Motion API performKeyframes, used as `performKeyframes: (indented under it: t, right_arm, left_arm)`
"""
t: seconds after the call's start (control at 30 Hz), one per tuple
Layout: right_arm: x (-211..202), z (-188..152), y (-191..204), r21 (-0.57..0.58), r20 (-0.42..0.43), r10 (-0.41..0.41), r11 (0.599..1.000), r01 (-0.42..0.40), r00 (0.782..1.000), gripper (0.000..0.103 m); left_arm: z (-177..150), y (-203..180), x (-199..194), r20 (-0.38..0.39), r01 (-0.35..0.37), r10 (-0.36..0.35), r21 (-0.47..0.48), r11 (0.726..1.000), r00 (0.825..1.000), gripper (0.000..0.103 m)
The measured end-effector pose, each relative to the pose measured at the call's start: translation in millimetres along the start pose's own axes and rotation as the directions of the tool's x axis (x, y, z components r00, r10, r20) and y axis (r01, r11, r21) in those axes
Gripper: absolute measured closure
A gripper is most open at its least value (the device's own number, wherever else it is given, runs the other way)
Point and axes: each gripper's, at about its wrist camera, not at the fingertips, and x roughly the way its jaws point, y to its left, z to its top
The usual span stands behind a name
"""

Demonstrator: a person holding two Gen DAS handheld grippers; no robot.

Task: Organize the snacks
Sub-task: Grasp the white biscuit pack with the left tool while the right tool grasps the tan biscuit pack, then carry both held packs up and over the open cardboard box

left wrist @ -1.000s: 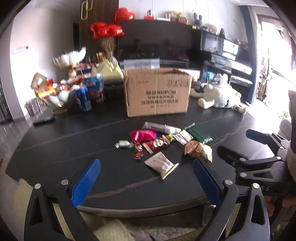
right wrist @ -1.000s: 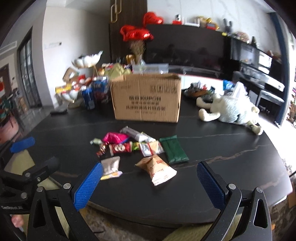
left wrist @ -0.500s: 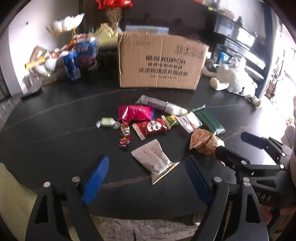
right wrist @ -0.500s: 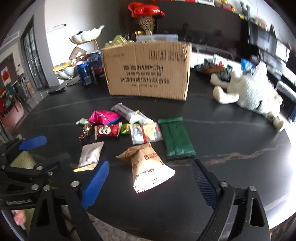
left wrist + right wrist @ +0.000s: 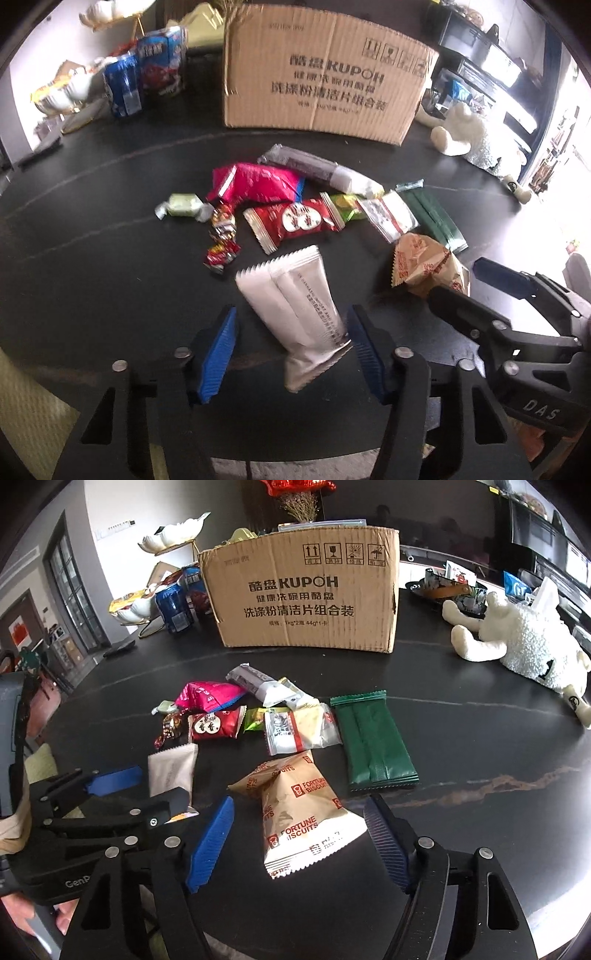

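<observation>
- Dark tabletop (image 5: 480, 738) lay bare along its right side and near edge, snacks clustered mid-table before the cardboard box (image 5: 303, 590).
- My left gripper (image 5: 291, 347) stood spread around the white packet (image 5: 295, 302), neither pad clearly touching it.
- My right gripper (image 5: 299, 842) stood spread around the Fortune Biscuits bag (image 5: 295, 812), the green pack (image 5: 373, 742) just beyond.
</observation>
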Motion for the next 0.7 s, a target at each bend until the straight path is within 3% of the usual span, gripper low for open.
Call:
performKeyframes:
  t: [0.13,0.23,0.5,0.57,0.7]
  right_arm:
    - [5,0,0,0.001,-0.017,0.003,1.000,-0.003,1.000,0.040]
    - [6,-1,2,-0.001,-0.022,0.001,1.000,-0.001,1.000,0.051]
    - [4,-4,9,0.020,-0.007,0.009,1.000,-0.009,1.000,0.056]
    - [1,-5,11,0.025,0.006,0.014,1.000,-0.014,1.000,0.071]
    - [-2,-4,16,0.034,0.020,-0.004,0.999,0.003,1.000,0.074]
  left_arm:
    - [-2,0,2,-0.008,0.013,-0.013,0.009,1.000,1.000,0.063]
    - [-2,0,2,-0.011,0.030,-0.030,0.015,0.999,0.999,0.065]
    - [-2,4,-6,0.017,0.043,-0.043,0.029,0.999,0.999,0.068]
    - [0,6,-11,0.030,0.044,-0.045,0.032,0.999,0.999,0.068]
    - [2,8,-18,0.052,0.052,-0.054,0.036,0.998,0.997,0.069]
